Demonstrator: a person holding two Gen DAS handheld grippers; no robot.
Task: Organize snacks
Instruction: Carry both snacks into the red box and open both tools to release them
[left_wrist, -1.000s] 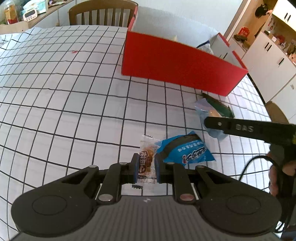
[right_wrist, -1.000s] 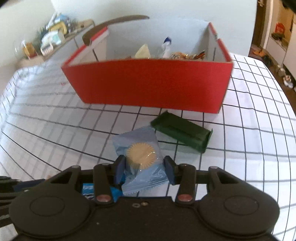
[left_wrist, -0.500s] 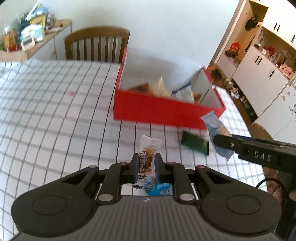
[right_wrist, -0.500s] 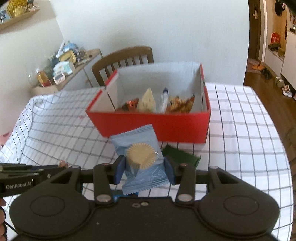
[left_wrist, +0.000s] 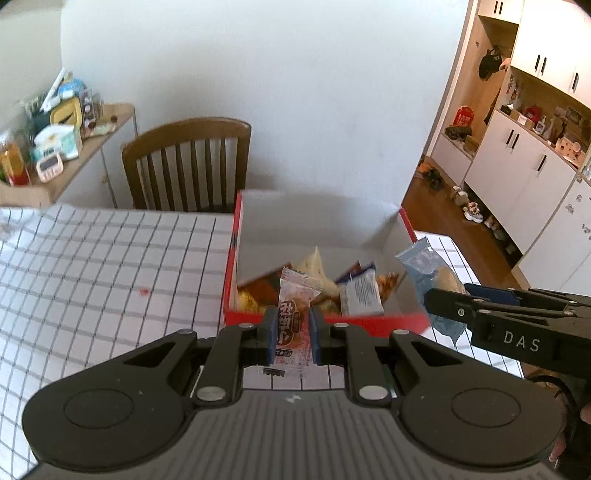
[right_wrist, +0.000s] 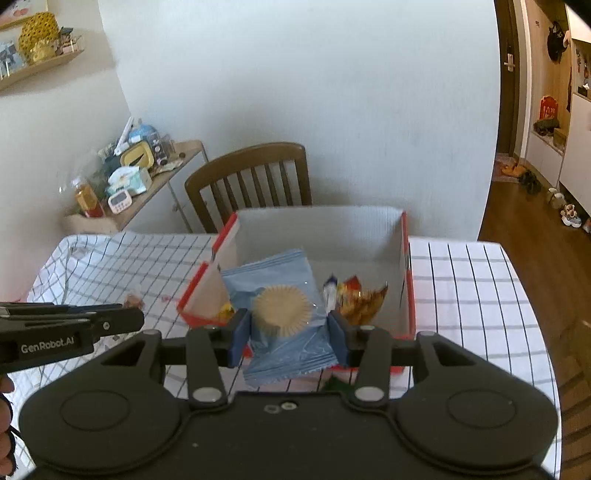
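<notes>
Left wrist view, left to right: checked tablecloth (left_wrist: 92, 266) fills the left half, wooden chair (left_wrist: 188, 162) behind it at upper centre-left. Red box (left_wrist: 231, 266) sits mid-frame, already holding several snack packs.

Left gripper (left_wrist: 291, 334), bottom centre, is clamped on the small clear snack packet (left_wrist: 295, 306), pads on its lower half, top edge standing free, low in front of the box's near wall. At right edge, the right gripper (left_wrist: 436, 302) comes in side-on, gripping the blue cookie packet (left_wrist: 428, 273) near the box's right corner.

Right wrist view: left gripper's body at lower left; centre, right gripper (right_wrist: 284, 332) closed across the blue cookie packet (right_wrist: 280, 306), pads beside the round cookie (right_wrist: 282, 310). Red box (right_wrist: 406, 266) directly behind, open top.

Handling, my read: both packs are light, with slick film and crinkly, floppy edges. The cookie is likely brittle, so squeeze at the sides of the wrapper rather than on its face. The small packet is soft; a mid-body pinch is fine. Both look ready to go over the wall and drop.
</notes>
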